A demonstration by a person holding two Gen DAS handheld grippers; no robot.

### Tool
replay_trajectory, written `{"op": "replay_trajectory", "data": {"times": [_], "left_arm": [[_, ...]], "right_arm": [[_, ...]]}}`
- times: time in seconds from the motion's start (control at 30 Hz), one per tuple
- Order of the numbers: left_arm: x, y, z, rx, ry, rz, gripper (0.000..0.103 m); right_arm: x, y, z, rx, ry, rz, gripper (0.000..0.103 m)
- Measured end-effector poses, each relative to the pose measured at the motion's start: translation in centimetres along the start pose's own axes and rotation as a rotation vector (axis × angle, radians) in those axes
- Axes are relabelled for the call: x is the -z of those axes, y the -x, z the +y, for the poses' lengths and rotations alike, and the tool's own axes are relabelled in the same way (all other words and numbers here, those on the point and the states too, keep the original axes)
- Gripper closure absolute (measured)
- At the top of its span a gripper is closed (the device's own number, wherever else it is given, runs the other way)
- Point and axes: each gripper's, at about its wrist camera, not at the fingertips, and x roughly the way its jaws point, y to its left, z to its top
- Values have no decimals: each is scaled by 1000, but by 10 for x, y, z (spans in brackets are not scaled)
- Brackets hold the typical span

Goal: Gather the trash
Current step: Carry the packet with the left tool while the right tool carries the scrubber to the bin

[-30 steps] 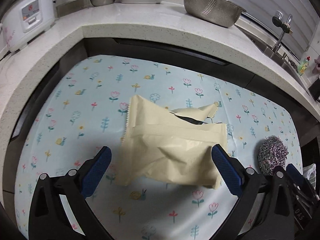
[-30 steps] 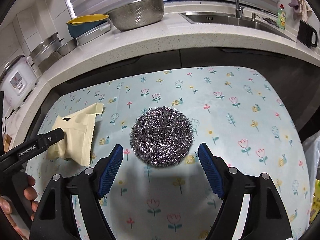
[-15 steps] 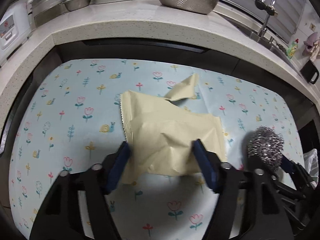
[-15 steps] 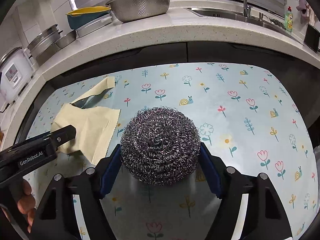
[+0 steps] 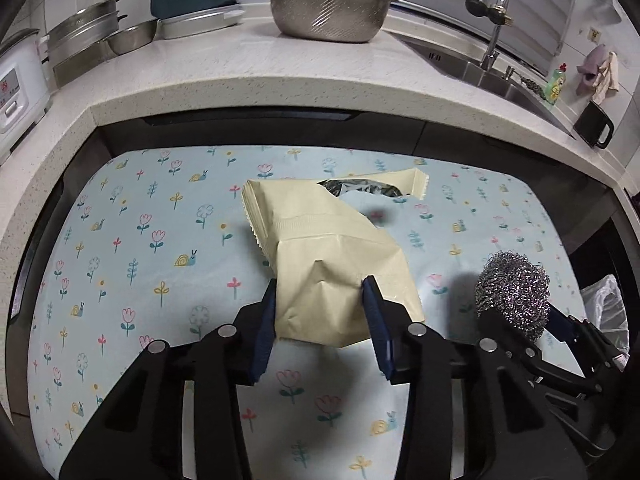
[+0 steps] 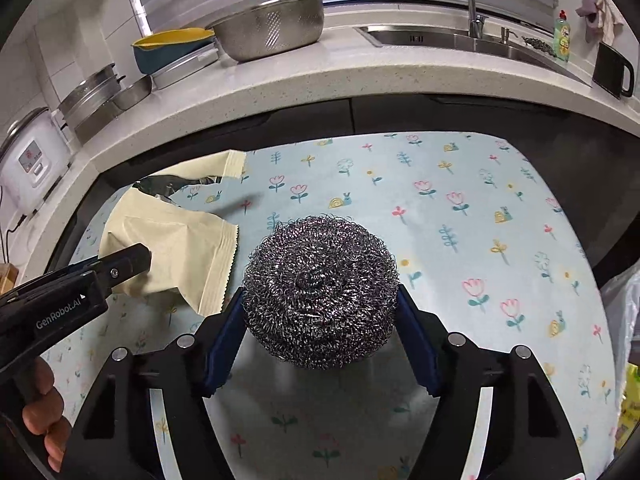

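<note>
A torn cream snack wrapper (image 5: 324, 248) with a silver inside hangs lifted above the flowered mat (image 5: 140, 240). My left gripper (image 5: 320, 312) is shut on its near end. It also shows in the right wrist view (image 6: 176, 248), at left, with the left gripper (image 6: 128, 260) on it. A steel wool scourer (image 6: 320, 288) is held between the blue pads of my right gripper (image 6: 320, 312), raised off the mat (image 6: 480, 220). In the left wrist view the scourer (image 5: 512, 292) and right gripper (image 5: 520, 320) are at the right.
A stone counter (image 5: 240, 64) curves behind the mat with a steel colander (image 5: 328, 12), trays (image 5: 200, 24), a rice cooker (image 5: 16, 84), a sink and tap (image 5: 492, 40). A plastic bag (image 6: 620, 320) hangs at the mat's right edge.
Both grippers closed, the left on the wrapper and the right on the scourer. Both objects have been lifted off the mat.
</note>
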Motion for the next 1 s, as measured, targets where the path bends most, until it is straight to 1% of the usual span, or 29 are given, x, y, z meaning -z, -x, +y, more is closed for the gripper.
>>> {"op": "replay_trajectory", "data": {"times": [0.17, 0.4, 0.53, 0.77, 1.0], "left_arm": [[-1, 22, -22, 22, -22, -29, 65], [-2, 55, -65, 61, -73, -71, 65], [0, 75, -99, 93, -111, -93, 65], [9, 102, -165, 158, -184, -113, 65], [28, 113, -237, 228, -266, -107, 65]], "right_arm": [[-2, 28, -14, 9, -16, -37, 35], [-6, 78, -44, 31, -47, -105, 35], [-5, 108, -66, 53, -66, -142, 35], [2, 161, -118, 104, -122, -201, 35], [24, 202, -179, 172, -191, -235, 35]]}}
